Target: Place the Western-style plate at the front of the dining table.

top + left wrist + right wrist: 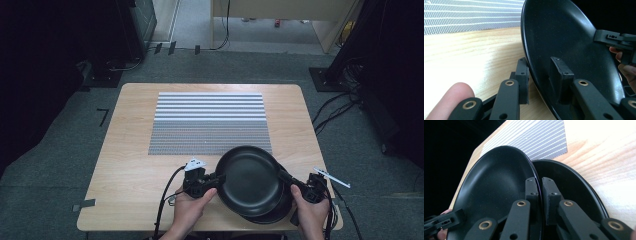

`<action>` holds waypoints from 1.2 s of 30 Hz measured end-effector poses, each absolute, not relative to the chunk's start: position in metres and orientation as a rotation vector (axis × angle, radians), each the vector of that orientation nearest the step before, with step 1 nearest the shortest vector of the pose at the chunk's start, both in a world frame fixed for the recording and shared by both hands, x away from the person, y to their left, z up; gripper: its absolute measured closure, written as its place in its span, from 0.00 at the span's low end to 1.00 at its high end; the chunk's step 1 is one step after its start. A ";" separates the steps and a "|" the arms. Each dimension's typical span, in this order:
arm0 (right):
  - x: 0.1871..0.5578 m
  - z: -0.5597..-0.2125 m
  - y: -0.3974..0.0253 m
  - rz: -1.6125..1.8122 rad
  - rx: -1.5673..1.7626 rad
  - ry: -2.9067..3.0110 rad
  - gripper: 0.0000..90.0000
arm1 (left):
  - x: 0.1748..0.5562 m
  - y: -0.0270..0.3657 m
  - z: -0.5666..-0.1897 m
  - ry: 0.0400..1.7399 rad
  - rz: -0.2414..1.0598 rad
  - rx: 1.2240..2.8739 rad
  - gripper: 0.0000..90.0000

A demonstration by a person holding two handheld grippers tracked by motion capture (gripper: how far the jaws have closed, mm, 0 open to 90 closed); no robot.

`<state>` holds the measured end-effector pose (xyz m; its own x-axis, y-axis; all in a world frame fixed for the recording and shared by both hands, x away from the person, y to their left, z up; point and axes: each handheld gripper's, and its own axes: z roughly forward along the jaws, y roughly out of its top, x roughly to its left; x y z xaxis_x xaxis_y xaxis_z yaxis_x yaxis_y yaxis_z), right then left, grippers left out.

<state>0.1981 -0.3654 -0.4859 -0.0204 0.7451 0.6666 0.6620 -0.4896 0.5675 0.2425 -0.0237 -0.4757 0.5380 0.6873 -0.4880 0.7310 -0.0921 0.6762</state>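
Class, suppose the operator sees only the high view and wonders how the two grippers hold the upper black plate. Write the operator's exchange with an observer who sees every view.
Operator: Is the left gripper truly gripping the upper plate?
Observer: Yes. In the left gripper view its jaws clamp the rim, one pad inside the plate's hollow and the other underneath.
Operator: And the right gripper?
Observer: The right gripper view shows its jaws pinching the same plate's rim, with the outer pad sitting between that rim and the lower plate.
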 end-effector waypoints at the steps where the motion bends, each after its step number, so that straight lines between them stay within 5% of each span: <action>1: 0.199 -0.485 -0.365 1.551 2.139 1.543 0.94 | 0.243 -0.023 -0.475 1.176 -0.054 1.803 0.78; 36: 0.280 -0.428 -0.312 1.582 2.034 1.654 0.94 | 0.301 0.033 -0.430 1.238 -0.012 1.683 0.79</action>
<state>0.2803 -0.3125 -0.4278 -0.1159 0.7579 0.6420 0.6755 -0.4137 0.6104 0.3014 0.0333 -0.4301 0.4748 0.7087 -0.5217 0.7189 0.0296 0.6945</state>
